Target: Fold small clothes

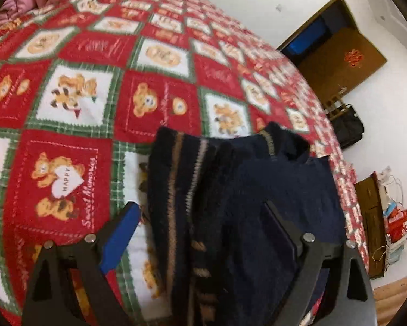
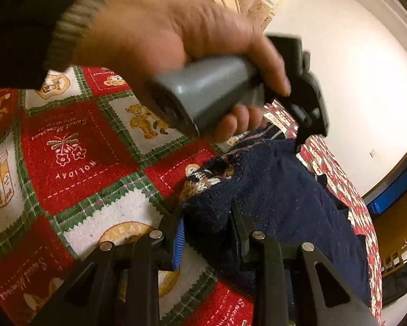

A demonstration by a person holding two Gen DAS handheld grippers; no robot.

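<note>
Pinching a thick fold of the navy sweater between its pads, the right gripper risked slipping off the bulky, fuzzy knit if tugged. The left gripper stood spread wide, empty, sweater lying between and beyond its fingers; closing here might snag one layer only. Tan striped ribbing ran along one edge. Beyond lay the fleecy teddy-bear patchwork blanket, then the left hand gripping a smooth grey handle.

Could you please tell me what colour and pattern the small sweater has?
Dark navy sweater with tan and cream knitted stripes, clearest in the left wrist view.
</note>
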